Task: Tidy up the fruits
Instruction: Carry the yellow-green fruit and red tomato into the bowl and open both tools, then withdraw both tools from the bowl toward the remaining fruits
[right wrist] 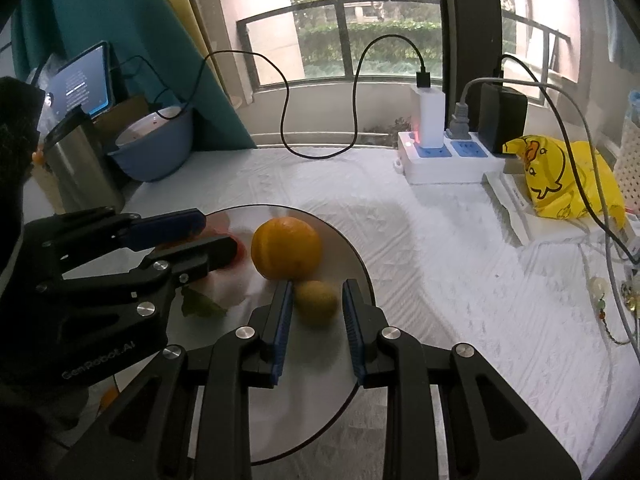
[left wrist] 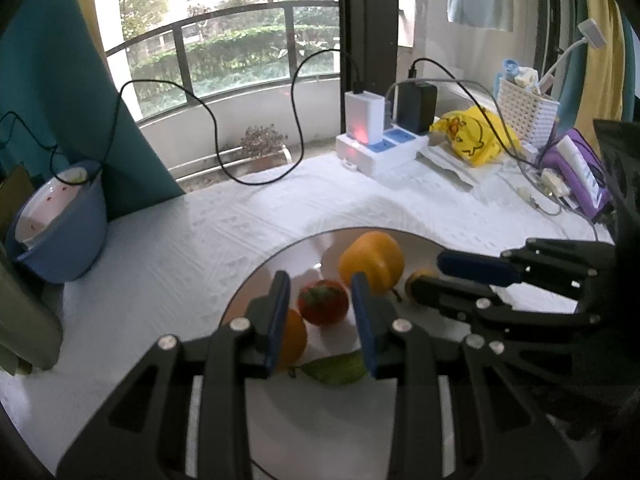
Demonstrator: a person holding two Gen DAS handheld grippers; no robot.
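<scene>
Nearest in the left wrist view, the left gripper (left wrist: 322, 320) hangs low over the round glass plate (left wrist: 256, 280) with its jaws spread; the red fruit (left wrist: 323, 302) sits between them, with a gap on each side, so nothing is pinched yet. In the right wrist view the right gripper (right wrist: 316, 312) has its jaws spread too, straddling the small yellow-green fruit (right wrist: 316, 303), which seems to lie right against the left pad and apart from the right pad.

The plate holds most of the fruit: a small orange (left wrist: 294, 338) by the left gripper's left finger, a green leaf (left wrist: 338, 368) at the near edge, the red fruit, the small yellow-green one, and just beyond them the big orange (left wrist: 370, 260). I count 4 fruits gathered on 1 plate, so the task looks well along or near its end; I cannot tell whether the pieces are being set down or about to be lifted.

Farther back on the white-covered table (left wrist: 200, 232), the blue basin (left wrist: 60, 236) at far left holds a white bowl (left wrist: 48, 204). At far right a white basket (left wrist: 524, 112) holds small items too unclear to name.
</scene>
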